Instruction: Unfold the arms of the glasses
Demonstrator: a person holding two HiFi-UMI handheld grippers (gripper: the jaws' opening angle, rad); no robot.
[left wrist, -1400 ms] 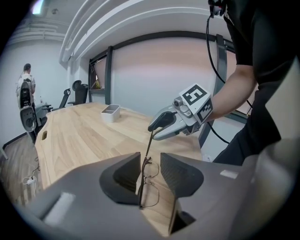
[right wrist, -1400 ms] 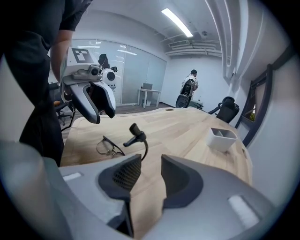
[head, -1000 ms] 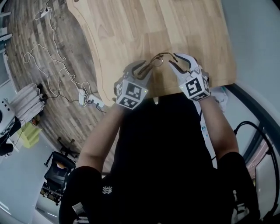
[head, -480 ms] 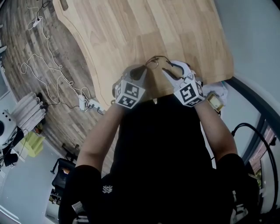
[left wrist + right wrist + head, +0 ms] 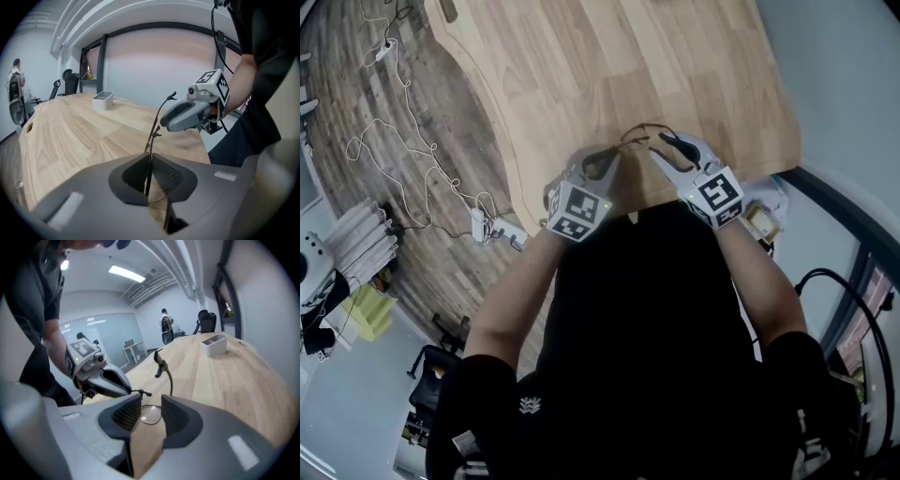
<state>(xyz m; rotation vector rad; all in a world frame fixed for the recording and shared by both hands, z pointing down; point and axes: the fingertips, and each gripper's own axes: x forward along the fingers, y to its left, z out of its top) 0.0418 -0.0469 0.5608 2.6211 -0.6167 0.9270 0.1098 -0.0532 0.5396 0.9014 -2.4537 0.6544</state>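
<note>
Thin wire-framed glasses [image 5: 639, 133] sit between my two grippers near the wooden table's [image 5: 628, 56] near edge. In the left gripper view my left gripper [image 5: 150, 171] has its jaws closing on a thin dark part of the frame, pads against the wire, and one arm of the glasses [image 5: 159, 112] rises from it toward my right gripper [image 5: 187, 115]. In the right gripper view my right gripper [image 5: 151, 411] holds a round lens [image 5: 151, 414] whose rim meets both pads. A curved arm with a dark tip [image 5: 161, 364] stands up beyond it, with my left gripper [image 5: 110, 380] close by.
A small white tray [image 5: 103, 100] stands far back on the table, also seen as the tray [image 5: 213, 343]. The table's near edge runs just under both grippers. White cables [image 5: 412, 150] and a power strip lie on the floor at left. A person [image 5: 16, 89] stands far off.
My left gripper's jaws went from wide open to closed on the glasses frame. My right gripper rolled about its axis. Both stayed in about the same place.
</note>
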